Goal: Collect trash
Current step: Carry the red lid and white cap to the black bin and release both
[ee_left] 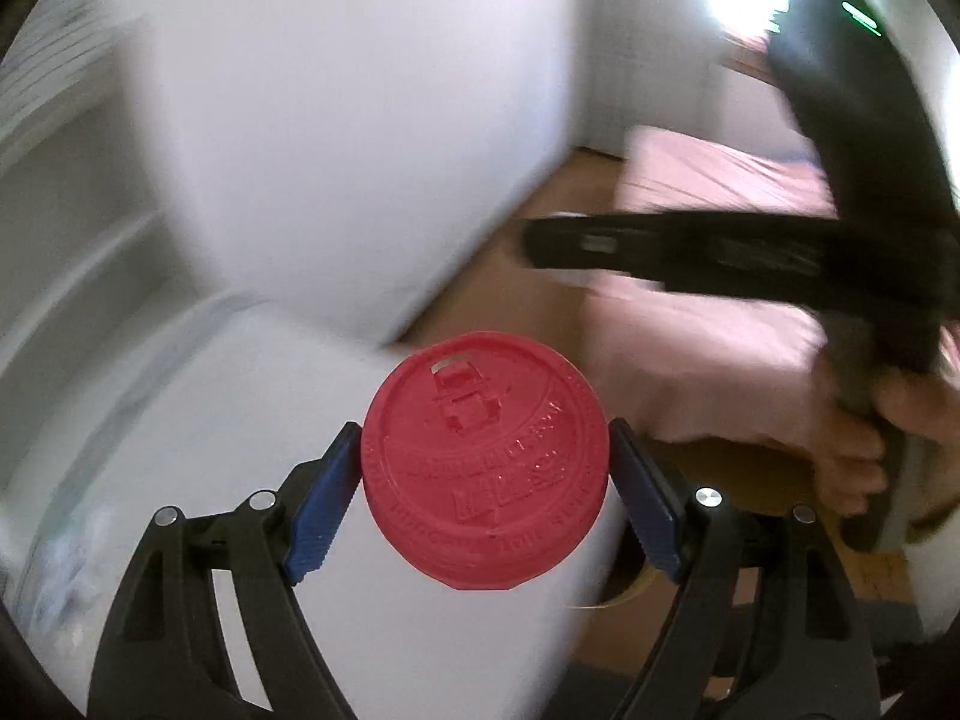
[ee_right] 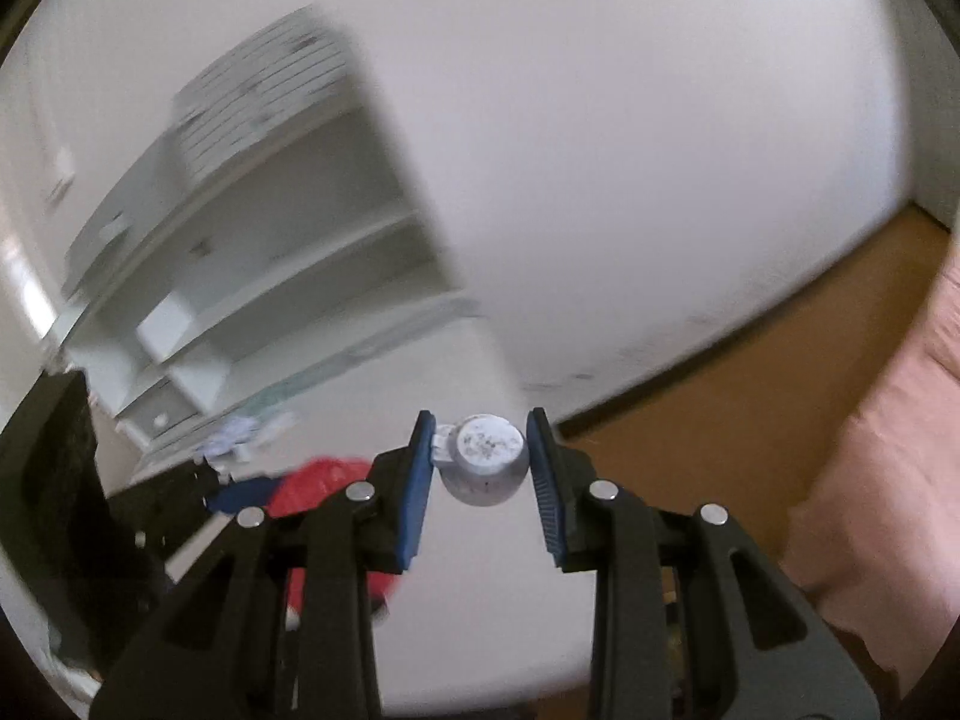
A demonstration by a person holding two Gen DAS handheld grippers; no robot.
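**Both grippers loaded above a white table**

A white wall (ee_right: pixel 630 150) fills the background, with a white shelving unit (ee_right: pixel 270 252) at about 10 o'clock in the right wrist view and a brown floor (ee_right: pixel 750 396) running off toward 3 o'clock. Below lies a white table (ee_right: pixel 480 618), its surface blurred in both views. A pink bedcover (ee_left: pixel 720 180) shows at about 2 o'clock in the left wrist view.

The left gripper (ee_left: pixel 486 480) has its jaws clamped on a red cup lid (ee_left: pixel 486 462); the blue pads (ee_left: pixel 324 510) press against the rim at 9 o'clock and 3 o'clock, and the lid's embossed top faces the camera. The lid hangs above the white table.

The right gripper (ee_right: pixel 483 471) has its jaws closed on a small white cap-like piece (ee_right: pixel 486 456), round, with a speckled flat face turned toward the camera. One blue pad touches it at 9 o'clock, the other at 3 o'clock. What the piece is exactly cannot be told.

In the left wrist view the right gripper's black body crosses the frame from 3 o'clock toward the centre, held by the person's right hand (ee_left: pixel 864 444) at about 4 o'clock. In the right wrist view the red lid appears as a blur at about 8 o'clock, partly hidden behind the near finger. Crumpled white scraps (ee_right: pixel 240 435) lie on the table at about 9 o'clock, too blurred to identify
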